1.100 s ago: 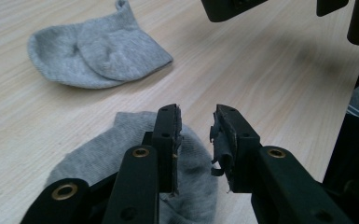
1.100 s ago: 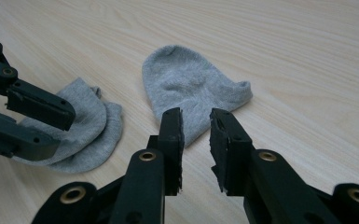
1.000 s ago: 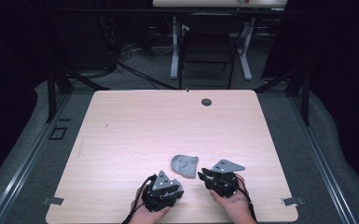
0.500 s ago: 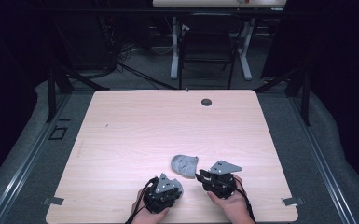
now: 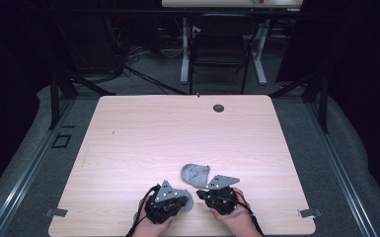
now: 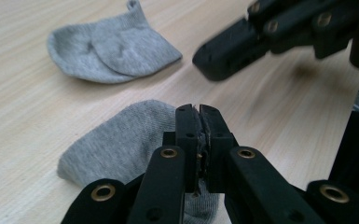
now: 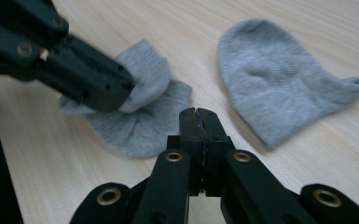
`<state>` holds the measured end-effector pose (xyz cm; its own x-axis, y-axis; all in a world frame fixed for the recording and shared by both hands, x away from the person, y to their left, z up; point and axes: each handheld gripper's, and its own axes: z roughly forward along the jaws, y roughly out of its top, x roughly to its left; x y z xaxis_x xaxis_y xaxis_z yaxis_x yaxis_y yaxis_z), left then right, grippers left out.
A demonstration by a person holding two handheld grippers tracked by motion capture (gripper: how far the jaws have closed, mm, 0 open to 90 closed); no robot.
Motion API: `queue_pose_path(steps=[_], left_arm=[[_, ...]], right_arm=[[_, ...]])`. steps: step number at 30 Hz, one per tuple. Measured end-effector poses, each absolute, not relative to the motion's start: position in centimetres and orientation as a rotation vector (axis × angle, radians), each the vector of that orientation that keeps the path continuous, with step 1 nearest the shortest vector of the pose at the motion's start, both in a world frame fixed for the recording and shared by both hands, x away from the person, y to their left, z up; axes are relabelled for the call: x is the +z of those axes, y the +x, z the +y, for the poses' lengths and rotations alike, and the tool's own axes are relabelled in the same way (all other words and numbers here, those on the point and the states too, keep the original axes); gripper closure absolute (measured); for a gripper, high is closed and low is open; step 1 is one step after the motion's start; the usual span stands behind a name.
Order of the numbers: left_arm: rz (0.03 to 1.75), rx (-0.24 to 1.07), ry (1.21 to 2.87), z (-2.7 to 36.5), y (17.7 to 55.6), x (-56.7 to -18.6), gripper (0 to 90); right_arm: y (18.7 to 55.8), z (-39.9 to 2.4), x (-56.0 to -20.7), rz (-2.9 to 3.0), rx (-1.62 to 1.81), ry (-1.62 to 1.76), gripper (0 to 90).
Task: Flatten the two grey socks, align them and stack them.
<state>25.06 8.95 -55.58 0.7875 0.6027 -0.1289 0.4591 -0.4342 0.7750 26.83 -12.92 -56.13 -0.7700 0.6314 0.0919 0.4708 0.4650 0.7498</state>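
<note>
Both grippers' jaws have just closed; left gripper (image 6: 198,116) nips near sock (image 6: 121,144), right gripper (image 7: 199,119) holds nothing.

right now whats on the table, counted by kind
grey socks: 2, one lying flat, one by the left gripper
grippers: 2, the left gripper and the right gripper
round dark hole in the table: 1
total: 5
</note>
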Motion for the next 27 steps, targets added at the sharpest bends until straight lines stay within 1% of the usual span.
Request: queue_pose_path(steps=[6,17,27], left_arm=[[0.787,0.209,2.067,9.8,25.0,-54.8,87.8],[0.773,0.212,2.053,10.4,25.1,-54.3,87.8],[0.789,0.244,2.059,11.7,25.1,-53.8,87.8]], right_arm=[[26.6,-11.7,-56.9,2.547,1.173,0.924,90.0],[26.7,-9.9,-57.9,2.579,1.152,0.851,90.0],[26.6,-10.6,-57.8,2.586,1.099,0.895,90.0]])
